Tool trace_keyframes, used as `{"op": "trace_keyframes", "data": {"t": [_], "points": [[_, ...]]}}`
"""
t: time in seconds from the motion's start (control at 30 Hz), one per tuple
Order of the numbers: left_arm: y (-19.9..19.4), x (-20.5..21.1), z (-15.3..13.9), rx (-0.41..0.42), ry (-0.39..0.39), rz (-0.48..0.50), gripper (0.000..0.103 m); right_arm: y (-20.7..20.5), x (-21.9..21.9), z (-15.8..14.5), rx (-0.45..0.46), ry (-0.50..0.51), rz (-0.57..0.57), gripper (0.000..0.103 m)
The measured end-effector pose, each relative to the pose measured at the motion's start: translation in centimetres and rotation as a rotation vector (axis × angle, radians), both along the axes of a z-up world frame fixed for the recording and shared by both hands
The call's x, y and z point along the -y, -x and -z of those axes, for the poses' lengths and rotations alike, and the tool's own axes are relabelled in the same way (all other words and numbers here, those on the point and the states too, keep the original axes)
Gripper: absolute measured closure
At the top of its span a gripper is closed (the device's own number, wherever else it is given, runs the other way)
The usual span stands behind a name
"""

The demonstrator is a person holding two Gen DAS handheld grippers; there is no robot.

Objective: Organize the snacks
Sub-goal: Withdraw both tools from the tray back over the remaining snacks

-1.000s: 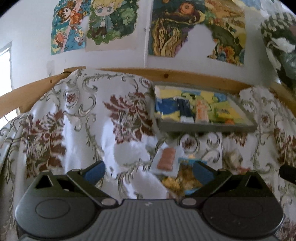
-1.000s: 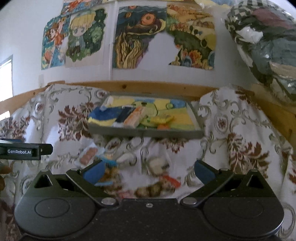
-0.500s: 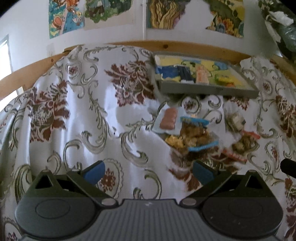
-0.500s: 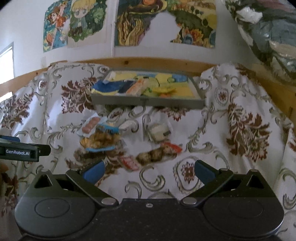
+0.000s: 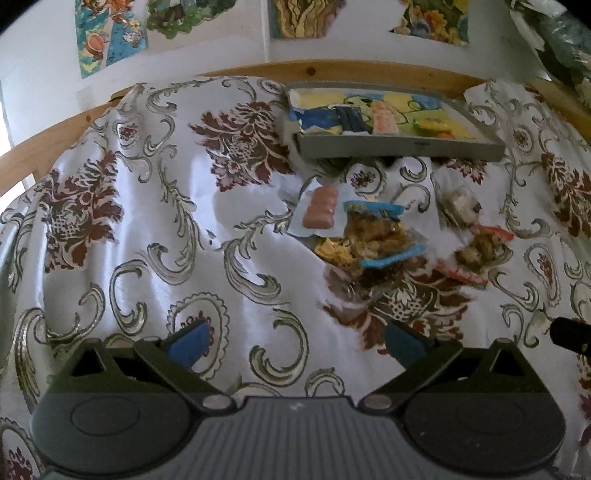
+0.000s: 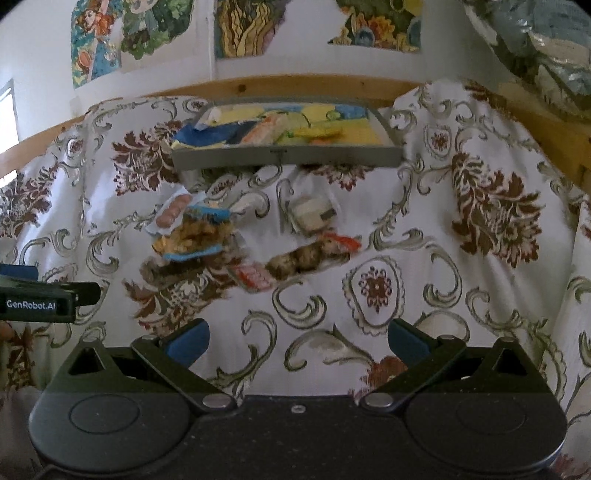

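Loose snack packets lie on the flowered cloth below a grey tray (image 5: 399,149) (image 6: 288,159) that holds several packets. There is a pink sausage packet (image 5: 320,207) (image 6: 173,211), a blue-edged bag of brown snacks (image 5: 373,232) (image 6: 199,230), a clear packet with a pale cake (image 5: 461,203) (image 6: 312,216), and a red-edged bag of brown pieces (image 5: 480,251) (image 6: 310,254). My left gripper (image 5: 295,341) is open over bare cloth, well short of the packets. My right gripper (image 6: 297,339) is open too, with nothing between its fingers.
A wooden rail (image 5: 332,68) runs behind the cloth, under a white wall with cartoon posters (image 6: 243,26). Plastic-wrapped bundles (image 6: 535,40) hang at the upper right. A small red-and-white packet (image 6: 251,277) lies near the pile. The left gripper's side (image 6: 40,295) shows at the left edge.
Both cameras have tilted downward, so the tray and the packets have shifted up in each view and more cloth shows in front. Both grippers stay open.
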State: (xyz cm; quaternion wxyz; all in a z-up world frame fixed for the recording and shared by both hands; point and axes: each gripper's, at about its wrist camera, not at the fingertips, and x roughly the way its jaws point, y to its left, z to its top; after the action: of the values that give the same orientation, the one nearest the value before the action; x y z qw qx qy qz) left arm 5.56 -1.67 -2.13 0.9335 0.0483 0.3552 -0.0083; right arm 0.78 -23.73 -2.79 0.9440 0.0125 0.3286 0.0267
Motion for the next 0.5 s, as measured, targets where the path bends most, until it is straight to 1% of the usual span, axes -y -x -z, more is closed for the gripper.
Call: {"op": "trace_keyframes", "data": {"t": [0.5], "points": [[-0.35,-0.14,-0.16,0.016,0.014,-0.003,0.0,-0.65,0.28,0.14,-0.007,0.004,0.017,0.001]]}}
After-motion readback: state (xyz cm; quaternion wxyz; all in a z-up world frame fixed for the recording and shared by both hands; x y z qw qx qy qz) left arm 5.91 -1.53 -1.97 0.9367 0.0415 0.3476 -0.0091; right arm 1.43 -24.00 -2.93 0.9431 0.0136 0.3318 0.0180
